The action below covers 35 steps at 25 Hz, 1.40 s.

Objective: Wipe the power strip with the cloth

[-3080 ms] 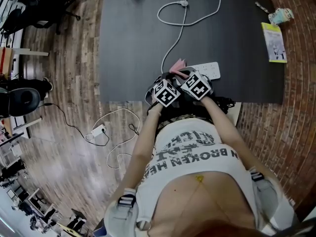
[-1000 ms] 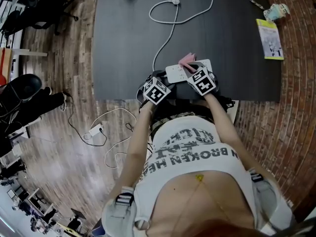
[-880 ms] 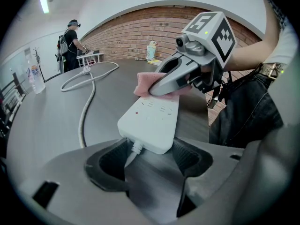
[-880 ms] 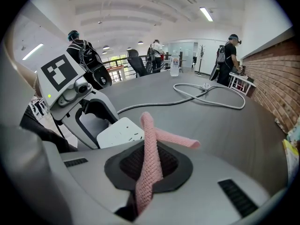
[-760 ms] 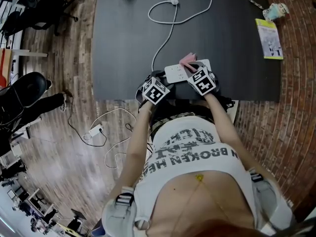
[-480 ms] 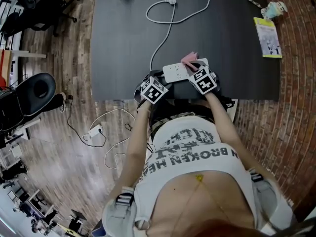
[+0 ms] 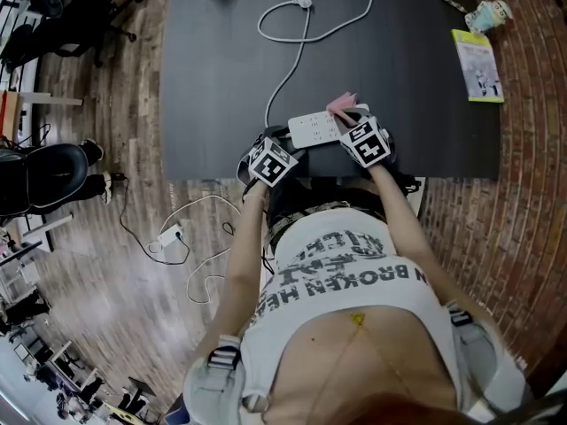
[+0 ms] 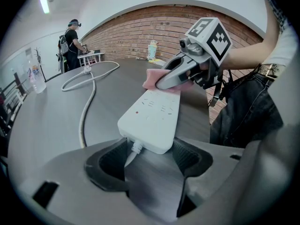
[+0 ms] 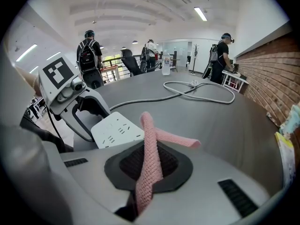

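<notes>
Fingers [image 9: 177,170] on cloth [image 9: 150,149], power strip [image 8: 151,121]

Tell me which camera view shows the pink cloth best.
The right gripper view: the cloth is clamped between the right gripper's jaws, front and centre, weave visible. The left gripper view shows only a pink patch beyond the power strip, partly behind that gripper; the head view shows a small pink corner.

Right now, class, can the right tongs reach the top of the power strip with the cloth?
Probably yes. The right tongs grip the pink cloth beside the power strip, most of its top lies bare, and the left tongs hold its cord end.
</notes>
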### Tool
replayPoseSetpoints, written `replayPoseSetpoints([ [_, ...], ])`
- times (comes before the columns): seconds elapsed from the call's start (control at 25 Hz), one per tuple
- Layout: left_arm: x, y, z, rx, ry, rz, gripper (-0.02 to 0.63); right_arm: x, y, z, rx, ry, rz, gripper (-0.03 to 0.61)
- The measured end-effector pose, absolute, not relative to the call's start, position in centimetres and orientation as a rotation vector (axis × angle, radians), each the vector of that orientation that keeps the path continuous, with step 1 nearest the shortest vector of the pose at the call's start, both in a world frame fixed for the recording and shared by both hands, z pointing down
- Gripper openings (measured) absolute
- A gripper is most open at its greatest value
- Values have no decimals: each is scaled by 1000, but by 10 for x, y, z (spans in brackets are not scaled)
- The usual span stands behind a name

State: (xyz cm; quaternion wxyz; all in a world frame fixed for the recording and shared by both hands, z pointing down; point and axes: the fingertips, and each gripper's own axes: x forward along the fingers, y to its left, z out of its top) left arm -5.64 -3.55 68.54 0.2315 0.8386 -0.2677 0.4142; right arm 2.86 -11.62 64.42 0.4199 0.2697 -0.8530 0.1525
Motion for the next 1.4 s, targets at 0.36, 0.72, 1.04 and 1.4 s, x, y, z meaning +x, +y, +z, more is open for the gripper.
replayPoseSetpoints([
  [0.36, -57, -35, 684, 2302, -743, 1142, 285, 37, -118, 642, 688, -2135, 372, 16],
  [0.72, -57, -36, 684, 2305, -756, 1156, 285, 62, -126, 644, 749, -2122, 381, 15],
  [1.04, -57, -37, 685, 2310, -763, 1157, 285, 71, -129, 645, 777, -2132, 385, 17],
  [1.4, -57, -36, 684, 2304, -761, 1162, 285, 82, -130, 643, 810, -2120, 407, 17],
])
